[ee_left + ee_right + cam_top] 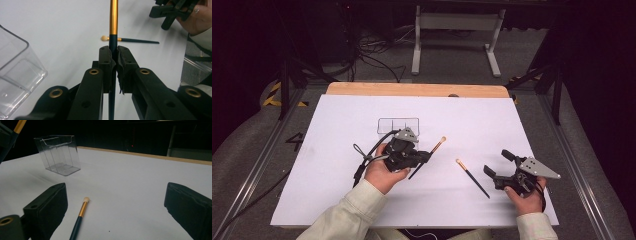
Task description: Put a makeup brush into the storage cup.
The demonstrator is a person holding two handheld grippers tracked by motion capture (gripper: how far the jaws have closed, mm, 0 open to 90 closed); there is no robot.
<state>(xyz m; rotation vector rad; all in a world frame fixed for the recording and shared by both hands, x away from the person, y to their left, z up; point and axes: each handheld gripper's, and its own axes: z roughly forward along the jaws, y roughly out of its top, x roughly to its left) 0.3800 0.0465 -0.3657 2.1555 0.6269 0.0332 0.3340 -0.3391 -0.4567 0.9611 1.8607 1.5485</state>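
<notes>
Sleeved forearms enter the high view from below; the left gripper (424, 157) carries a makeup brush (430, 155) just before the clear organizer (398, 122), so dropping it in looks next.

Left gripper view: jaws clamped tight on the dark handle, gold ferrule beyond.

Right gripper view: the right gripper (115, 207) is spread wide and empty, the second brush (81, 216) lying on the white table (130, 182).

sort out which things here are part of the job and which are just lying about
In the job: held brush clamped in the left gripper; second brush on the white sheet; clear organizer box; open right gripper.
Lying about: white table frame; floor cables.
</notes>
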